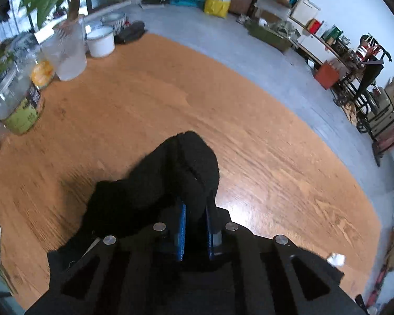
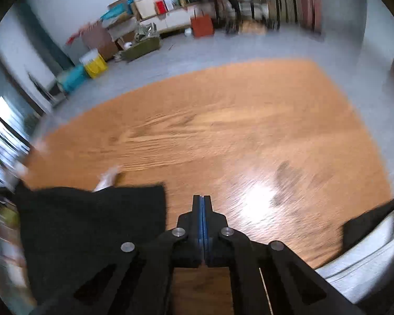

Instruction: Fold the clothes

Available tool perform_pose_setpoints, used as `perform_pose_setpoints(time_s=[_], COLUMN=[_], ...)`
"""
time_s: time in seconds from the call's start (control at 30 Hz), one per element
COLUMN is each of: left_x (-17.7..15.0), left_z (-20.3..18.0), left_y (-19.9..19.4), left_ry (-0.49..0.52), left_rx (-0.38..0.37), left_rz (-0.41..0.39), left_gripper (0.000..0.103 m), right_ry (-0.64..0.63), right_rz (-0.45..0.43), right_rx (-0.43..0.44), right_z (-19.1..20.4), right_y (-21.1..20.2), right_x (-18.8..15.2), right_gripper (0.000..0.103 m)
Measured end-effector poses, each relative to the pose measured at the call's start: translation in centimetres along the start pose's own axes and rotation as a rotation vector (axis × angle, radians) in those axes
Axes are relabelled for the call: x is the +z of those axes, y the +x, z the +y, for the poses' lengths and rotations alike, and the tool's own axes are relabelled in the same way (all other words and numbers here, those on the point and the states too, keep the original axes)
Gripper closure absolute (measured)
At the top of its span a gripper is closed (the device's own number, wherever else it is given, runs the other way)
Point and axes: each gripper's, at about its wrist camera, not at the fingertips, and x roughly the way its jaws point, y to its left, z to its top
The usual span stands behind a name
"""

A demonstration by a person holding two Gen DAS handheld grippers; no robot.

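A black garment (image 1: 155, 183) is bunched between the blue pads of my left gripper (image 1: 195, 204), which is shut on it and holds it above the wooden table (image 1: 249, 136); the cloth hangs down to the left. In the right wrist view the same black garment (image 2: 92, 231) shows as a flat dark sheet at the lower left, beside my right gripper (image 2: 202, 199). The right gripper is shut with its pads touching and holds nothing. That view is blurred by motion.
Jars, a clear pitcher (image 1: 68, 50) and a white pot (image 1: 101, 40) stand at the table's far left. A metal basin rim (image 2: 367, 267) with dark cloth in it sits at the lower right. Boxes and shelves line the far wall.
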Motion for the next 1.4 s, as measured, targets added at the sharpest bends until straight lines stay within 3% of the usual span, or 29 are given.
perform_pose_setpoints(time_s=[0.07, 0.1, 0.13, 0.27, 0.37, 0.47, 0.57, 0.63, 0.67, 0.7, 0.87, 0.93, 0.97, 1.03, 1.1, 1.2, 1.27, 1.4], left_x=[-1.2, -2.0, -2.8, -7.3, -13.1, -17.9, -22.8, -24.3, -24.9, -25.2, -24.9, -23.9, -23.4, -22.1, -20.5, -16.1, -14.3, -12.3], left_z=[0.3, 0.5, 0.8, 2.8, 7.9, 12.8, 17.5, 19.6, 20.4, 21.0, 21.5, 21.0, 20.6, 19.7, 17.9, 16.1, 13.5, 11.0], left_y=[-0.9, -1.9, -2.8, -7.9, -10.9, -10.1, -7.1, -5.5, -5.1, -5.3, -8.3, -9.7, -10.2, -11.3, -12.0, -10.8, -9.5, -5.0], left_ry=[0.031, 0.057, 0.082, 0.223, 0.296, 0.314, 0.282, 0.242, 0.227, 0.210, 0.174, 0.155, 0.145, 0.123, 0.118, 0.169, 0.210, 0.210], left_rx=[-0.046, -0.074, -0.102, -0.230, -0.339, -0.280, -0.178, -0.052, -0.019, -0.037, -0.135, -0.178, -0.201, -0.247, -0.269, -0.196, -0.093, 0.005], left_rz=[-0.025, -0.040, -0.054, -0.102, -0.065, 0.028, 0.176, 0.222, 0.237, 0.237, 0.178, 0.143, 0.130, 0.102, 0.059, 0.031, 0.016, 0.088], left_gripper=[0.090, 0.091, 0.091, 0.090, 0.090, 0.090, 0.090, 0.091, 0.090, 0.090, 0.090, 0.085, 0.079, 0.036, 0.031, 0.031, 0.031, 0.031], right_ry=[-0.081, -0.112, -0.121, -0.136, -0.184, -0.217, -0.221, -0.224, -0.226, -0.229, -0.262, -0.258, -0.253, -0.230, -0.191, -0.141, -0.117, -0.093], right_rz=[0.006, 0.009, 0.015, 0.052, 0.046, 0.032, 0.037, 0.053, 0.060, 0.064, 0.077, 0.089, 0.100, 0.118, 0.114, 0.083, 0.074, 0.140], right_rx=[-0.022, -0.022, 0.000, 0.121, 0.152, 0.157, 0.161, 0.158, 0.155, 0.151, 0.136, 0.125, 0.126, 0.120, 0.110, 0.119, 0.118, 0.131], right_z=[0.7, 1.0, 0.3, 0.5, 1.1, 1.6, 1.9, 2.1, 2.2, 2.4, 4.5, 5.3, 5.7, 6.2, 6.4, 6.5, 6.5, 7.0], right_y=[-0.6, -1.1, -2.1, -2.7, -4.4, -5.2, -5.4, -6.3, -6.7, -6.9, -6.9, -6.2, -5.6, -4.4, -3.4, -2.4, -1.4, 2.1], right_x=[-1.2, -1.7, -1.6, -3.4, -4.5, -5.7, -6.4, -7.3, -7.6, -7.9, -8.7, -8.4, -8.1, -7.1, -5.8, -3.6, -2.1, -0.7], right_gripper=[0.089, 0.071, 0.063, 0.055, 0.048, 0.035, 0.033, 0.033, 0.033, 0.032, 0.027, 0.025, 0.025, 0.025, 0.025, 0.023, 0.021, 0.019])
